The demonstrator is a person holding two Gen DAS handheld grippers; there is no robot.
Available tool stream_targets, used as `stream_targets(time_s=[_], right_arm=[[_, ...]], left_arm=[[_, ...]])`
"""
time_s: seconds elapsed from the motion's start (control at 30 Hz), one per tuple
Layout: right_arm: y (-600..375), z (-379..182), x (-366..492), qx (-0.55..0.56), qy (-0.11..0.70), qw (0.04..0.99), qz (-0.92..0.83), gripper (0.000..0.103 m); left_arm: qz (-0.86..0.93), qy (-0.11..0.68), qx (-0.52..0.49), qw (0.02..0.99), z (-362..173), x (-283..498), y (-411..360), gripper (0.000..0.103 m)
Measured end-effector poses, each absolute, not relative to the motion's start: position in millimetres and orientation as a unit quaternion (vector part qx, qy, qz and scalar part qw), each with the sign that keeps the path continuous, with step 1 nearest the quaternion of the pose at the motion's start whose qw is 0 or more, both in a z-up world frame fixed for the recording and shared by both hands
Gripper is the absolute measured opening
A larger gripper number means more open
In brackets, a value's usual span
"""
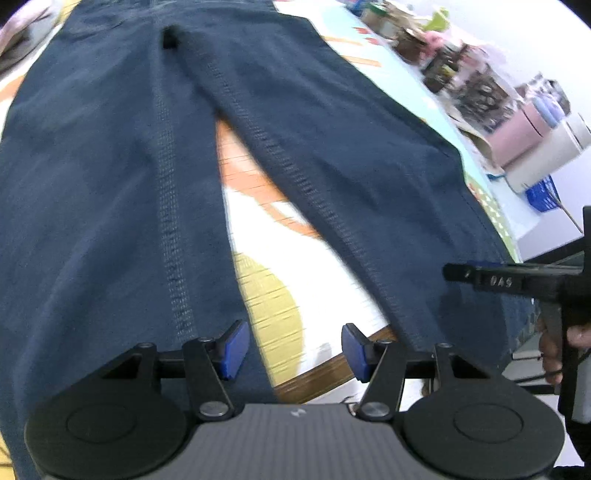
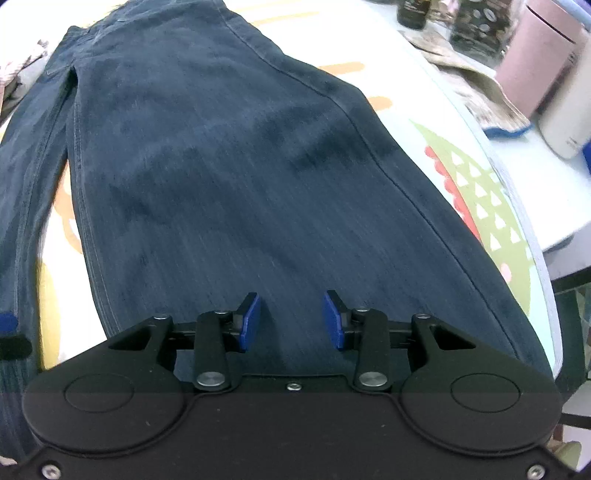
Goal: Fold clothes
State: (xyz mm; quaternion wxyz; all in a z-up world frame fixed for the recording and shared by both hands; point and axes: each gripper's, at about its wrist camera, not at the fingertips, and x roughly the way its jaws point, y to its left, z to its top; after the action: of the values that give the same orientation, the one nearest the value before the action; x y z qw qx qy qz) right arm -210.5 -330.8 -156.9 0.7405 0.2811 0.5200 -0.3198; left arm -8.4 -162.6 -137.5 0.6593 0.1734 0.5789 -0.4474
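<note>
- Lying flat along the counter [image 2: 491, 173] is a pair of dark blue jeans [image 2: 229, 177], waistband at the far end and both legs running back toward the cameras; a patterned cloth in white, orange, yellow and green covers the counter beneath them
- left gripper [image 1: 293, 345]: jaws open with nothing between the blue pads; it hangs over the near end of the jeans, at the gap between the two legs, where the yellow and white of the cloth and the counter's brown edge show through
- right gripper [image 2: 291, 319]: jaws open and empty; it sits low over one leg of the jeans near the hem; from the left wrist view its black body comes in from the right edge, with a hand [image 1: 554, 343] on its handle
- jars [image 2: 480, 26], a pink container [image 2: 532, 62] and a white cylinder [image 2: 565, 118] crowd the counter's far right side, apart from the jeans; both views are somewhat blurred
</note>
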Motion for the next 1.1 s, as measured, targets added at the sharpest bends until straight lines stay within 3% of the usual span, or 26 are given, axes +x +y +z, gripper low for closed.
stream_targets(time_s=[0.77,1.1], right_arm=[[-293.5,-158.7,-266.0,0.307,0.559,0.698,-0.325,0.038],[-309.2,-94.6,-247.2,0.264,0.508,0.751,-0.328,0.036]], left_arm=[[-0.512,0.572,0.225,0.6,-150.2,-59.4,-239.3,0.059],[-0.511,0.546,0.206,0.631,-128.3,-42.3,-264.7,0.06]])
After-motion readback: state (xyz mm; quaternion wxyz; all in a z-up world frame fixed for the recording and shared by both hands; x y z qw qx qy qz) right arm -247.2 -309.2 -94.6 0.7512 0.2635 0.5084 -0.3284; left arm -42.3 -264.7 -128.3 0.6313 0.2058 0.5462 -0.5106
